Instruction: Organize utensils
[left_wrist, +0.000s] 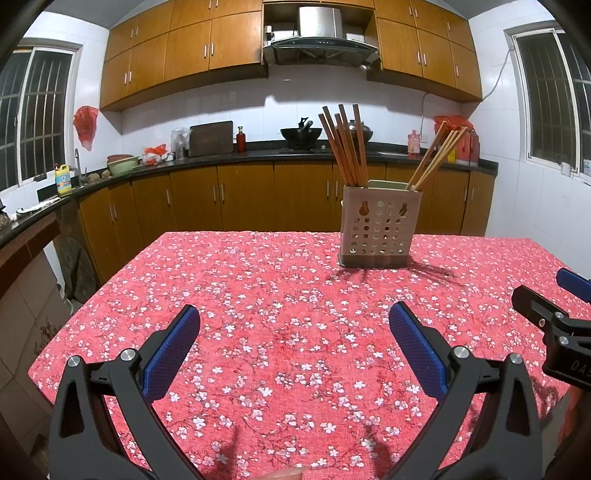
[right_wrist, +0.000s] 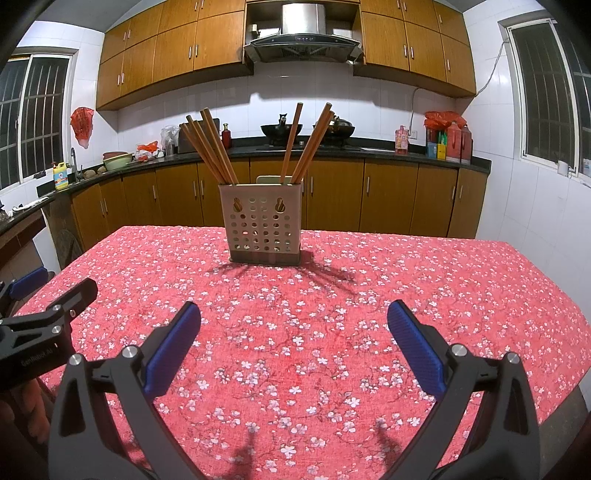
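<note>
1. Chopsticks (left_wrist: 345, 147) are standing in two bundles inside a perforated beige holder (left_wrist: 376, 229), which is sitting upright on the red floral tablecloth (left_wrist: 277, 295) near the far edge of the desk (right_wrist: 480, 266).
2. Going left to right in the left wrist view, the left claw (left_wrist: 293, 343) is hovering low over the cloth near the desk's near edge, its blue pads (left_wrist: 171, 354) spread wide apart and gripping nothing.
3. The holder is standing beyond it, toward the far right; one bundle is leaning left and the other is leaning right.
4. The right claw is peeking in at the right edge of that view, well apart from the holder.
5. In the right wrist view, the left claw is showing at the left edge, above the desk's left side.
6. The holder (right_wrist: 264, 225) is standing ahead, close to the middle of the far edge, with the chopsticks (right_wrist: 214, 147) fanning out of both sides.
7. The right claw (right_wrist: 293, 343) is hanging over the near part of the cloth, its fingers (right_wrist: 417, 347) splayed wide and holding nothing.
</note>
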